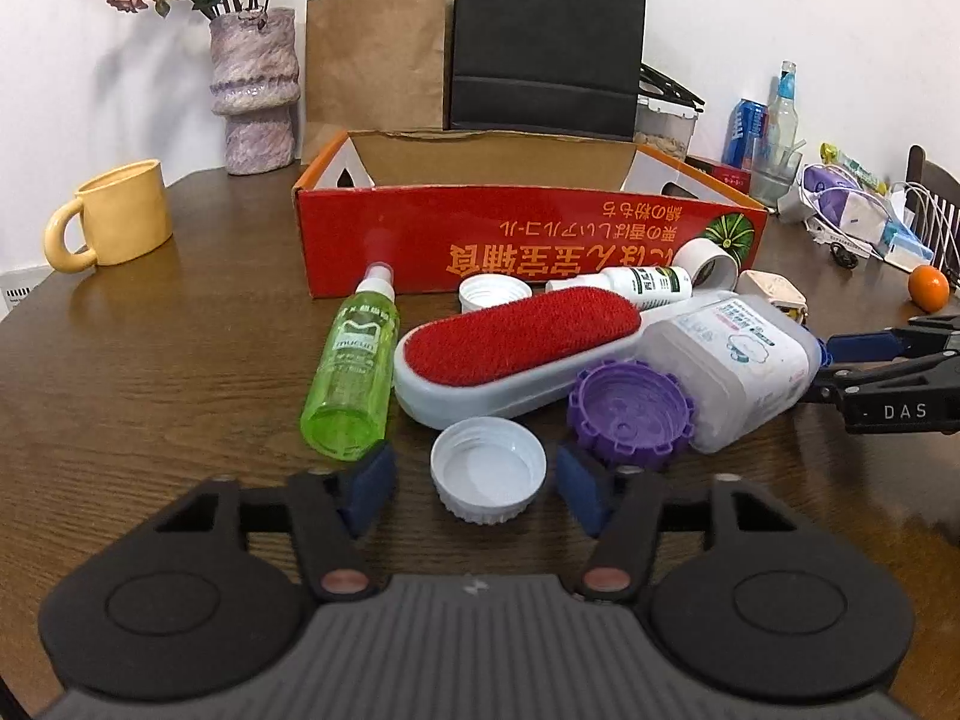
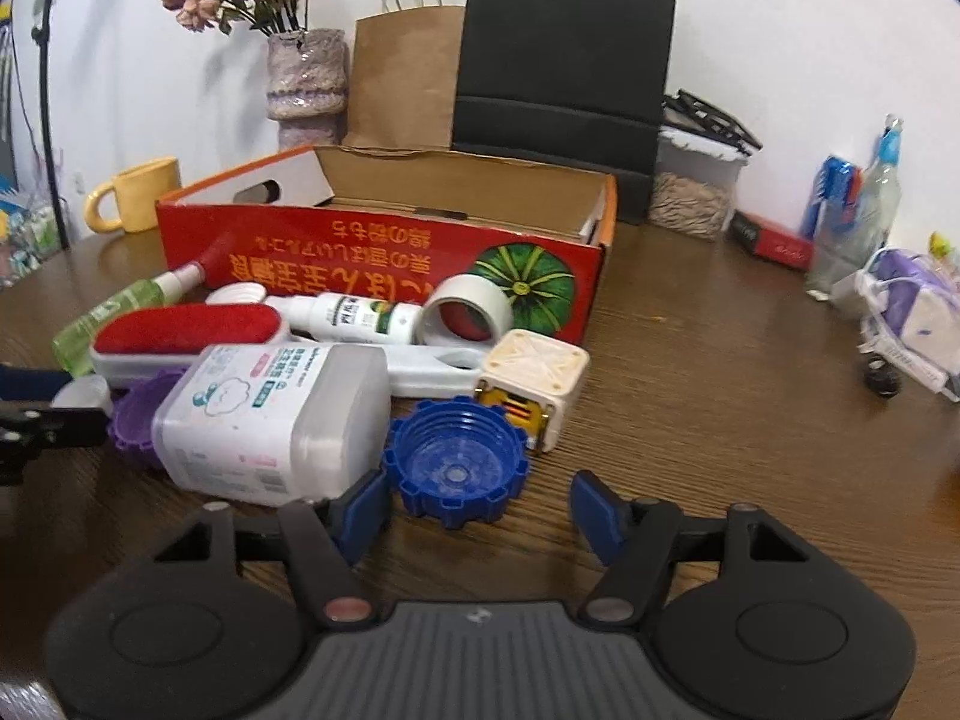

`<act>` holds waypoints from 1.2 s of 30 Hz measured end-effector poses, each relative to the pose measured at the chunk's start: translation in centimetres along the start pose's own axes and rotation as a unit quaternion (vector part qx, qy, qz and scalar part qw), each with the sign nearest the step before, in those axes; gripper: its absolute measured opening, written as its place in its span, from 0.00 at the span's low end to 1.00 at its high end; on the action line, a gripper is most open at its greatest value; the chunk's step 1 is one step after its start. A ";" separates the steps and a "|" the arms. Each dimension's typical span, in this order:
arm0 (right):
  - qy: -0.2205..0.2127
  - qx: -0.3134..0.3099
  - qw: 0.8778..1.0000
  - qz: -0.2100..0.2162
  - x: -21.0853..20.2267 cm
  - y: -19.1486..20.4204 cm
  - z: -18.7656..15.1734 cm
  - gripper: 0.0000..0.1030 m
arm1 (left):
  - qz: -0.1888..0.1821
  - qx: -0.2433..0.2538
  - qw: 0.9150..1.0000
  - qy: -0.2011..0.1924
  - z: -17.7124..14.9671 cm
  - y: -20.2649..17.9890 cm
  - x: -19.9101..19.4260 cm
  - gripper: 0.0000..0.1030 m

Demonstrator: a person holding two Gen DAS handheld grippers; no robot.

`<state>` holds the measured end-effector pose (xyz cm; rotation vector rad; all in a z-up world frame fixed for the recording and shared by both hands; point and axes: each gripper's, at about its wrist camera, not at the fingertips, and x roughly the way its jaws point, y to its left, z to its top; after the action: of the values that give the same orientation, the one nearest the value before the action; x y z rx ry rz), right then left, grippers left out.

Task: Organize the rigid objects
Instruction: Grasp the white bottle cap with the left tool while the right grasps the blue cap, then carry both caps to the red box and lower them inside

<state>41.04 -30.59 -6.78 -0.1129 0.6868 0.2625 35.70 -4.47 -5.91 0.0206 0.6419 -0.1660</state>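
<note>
My left gripper (image 1: 474,486) stands wide around the white ribbed plastic cap (image 1: 488,476), just before the red cardboard box (image 1: 480,234). It looks light, stiff and slick; I'd pinch its ribbed rim. My right gripper (image 2: 480,507), also wide, brackets the blue toothed plastic lid (image 2: 456,461).

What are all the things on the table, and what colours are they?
Box: 1, red, table middle.
Spray bottle: 1, green, lying before box.
Lint brush: 1, red and white, in the pile.
Caps: white, white, purple, blue.
Clear tub: 1, on its side.
Small bottle: 1, white.
Tape roll: 1, white.
Mug: 1, yellow, left.
Vase: 1, purple, back.
Bags: brown, black.
Orange: 1, right.
Left claw: open.
Right claw: open.
</note>
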 end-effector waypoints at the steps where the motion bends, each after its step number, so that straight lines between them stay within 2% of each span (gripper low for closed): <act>1: 0.000 0.004 1.000 0.005 0.0 0.0 0.0 0.55 | 0.003 0.004 1.000 -0.001 0.0 -0.1 0.1 0.42; 3: 0.000 0.008 1.000 0.011 0.1 -0.1 0.1 0.55 | 0.001 0.008 1.000 -0.005 0.1 -0.3 0.1 0.40; 4: -0.001 0.011 1.000 0.013 0.1 -0.1 0.1 0.50 | -0.002 0.009 1.000 -0.006 0.1 -0.3 0.1 0.39; 5: -0.002 0.016 1.000 0.014 0.1 -0.2 0.1 0.39 | -0.003 0.008 1.000 -0.007 0.1 -0.3 0.0 0.39; 6: -0.004 0.022 1.000 0.016 0.1 -0.2 0.0 0.33 | -0.005 0.006 1.000 -0.007 0.0 -0.3 -0.1 0.39; 14: -0.020 0.027 0.999 -0.006 -2.0 0.8 -1.6 0.33 | -0.011 0.010 1.000 -0.020 -2.0 -0.9 -3.5 0.39; 22: -0.049 0.033 0.997 -0.056 -9.8 4.1 -7.1 0.33 | -0.010 0.024 0.998 -0.062 -5.1 -1.9 -10.3 0.39; 26: -0.086 0.056 0.993 -0.065 -14.2 6.6 -10.0 0.33 | -0.002 0.026 0.996 -0.091 -6.4 -2.5 -13.7 0.39; 30: -0.124 0.045 0.989 -0.069 -17.4 9.6 -12.1 0.33 | -0.003 0.025 0.994 -0.111 -7.2 -2.9 -16.1 0.39; 36: -0.159 0.028 0.985 -0.061 -20.6 12.6 -12.6 0.33 | 0.006 0.009 0.990 -0.139 -8.6 -2.6 -19.3 0.39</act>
<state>14.61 -25.06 -3.54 -0.0574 0.3671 0.1388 15.00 -3.54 -1.16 0.0192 0.3619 -0.1592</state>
